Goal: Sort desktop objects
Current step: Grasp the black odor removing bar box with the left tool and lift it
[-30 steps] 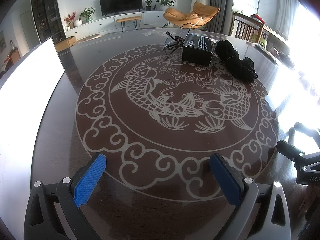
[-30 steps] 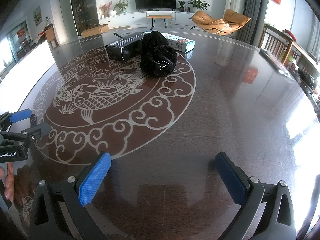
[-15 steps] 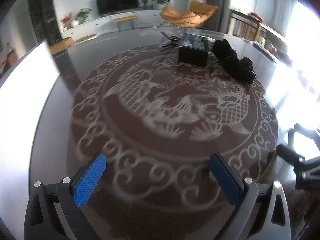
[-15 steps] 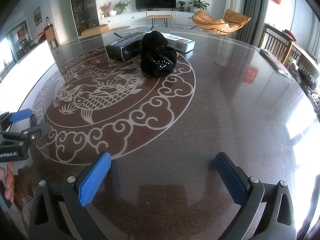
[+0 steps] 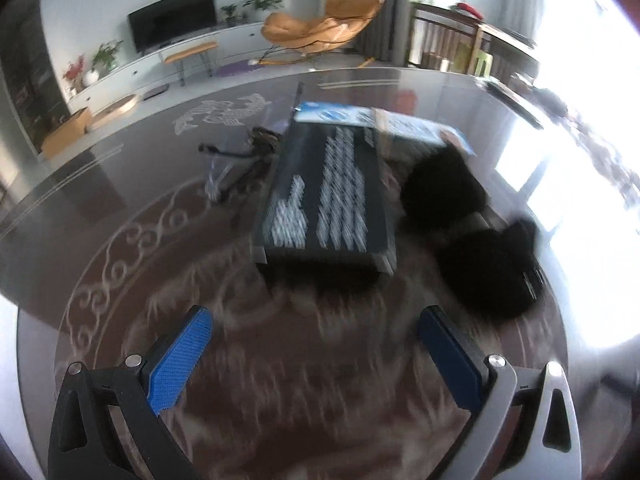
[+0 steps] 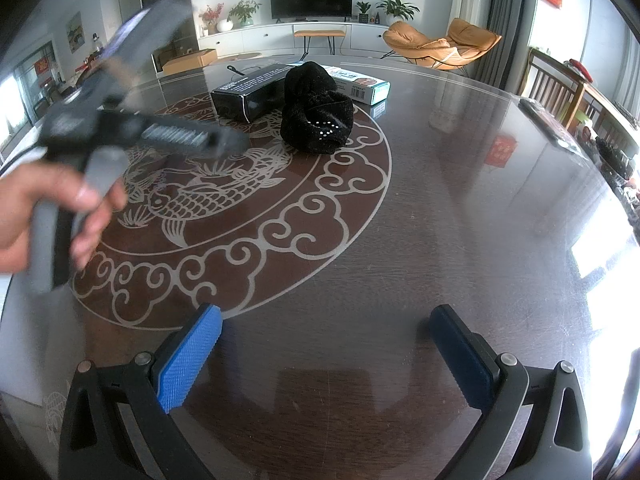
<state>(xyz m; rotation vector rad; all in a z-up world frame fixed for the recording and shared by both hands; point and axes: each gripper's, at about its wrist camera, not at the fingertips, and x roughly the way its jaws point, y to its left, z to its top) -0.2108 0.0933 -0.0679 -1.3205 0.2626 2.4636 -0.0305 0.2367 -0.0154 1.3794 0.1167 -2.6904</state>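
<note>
Here the long black box (image 5: pixel 326 196) lies flat, its short end facing the left gripper (image 5: pixel 316 354). Both the left gripper and the right gripper (image 6: pixel 326 354) are wide open, holding nothing.

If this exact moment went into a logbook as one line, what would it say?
left gripper: open, empty, facing black box | right gripper: open, empty, over table | black cloth: untouched beside box

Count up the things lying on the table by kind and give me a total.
Boxes: 2, the black box and the white and blue box.
Black fabric items: 2, one behind the other.
Dark thin item with a clear wrapper, possibly glasses, too blurred to name: 1.
Total: 5.
</note>
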